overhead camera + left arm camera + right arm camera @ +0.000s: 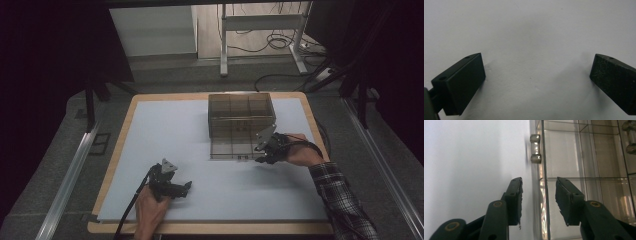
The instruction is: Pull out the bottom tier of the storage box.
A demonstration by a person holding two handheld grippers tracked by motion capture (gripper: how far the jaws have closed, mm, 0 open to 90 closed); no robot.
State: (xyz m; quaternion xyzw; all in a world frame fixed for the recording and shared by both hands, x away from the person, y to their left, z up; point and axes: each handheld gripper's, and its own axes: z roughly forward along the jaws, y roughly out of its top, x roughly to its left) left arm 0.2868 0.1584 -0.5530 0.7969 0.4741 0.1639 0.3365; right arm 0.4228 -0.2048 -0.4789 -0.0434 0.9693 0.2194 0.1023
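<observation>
In the right gripper view, a second handle [630, 137] is getting cut off by the frame's upper right edge. In the high view, the right gripper [264, 159] is covering part of the tray's [227, 145] lower right corner, its jaw gap too small to read.

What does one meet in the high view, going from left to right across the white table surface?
Left gripper resting on the white mat → clear drawer box with its drawer pulled out → right gripper at the drawer's front corner.
</observation>
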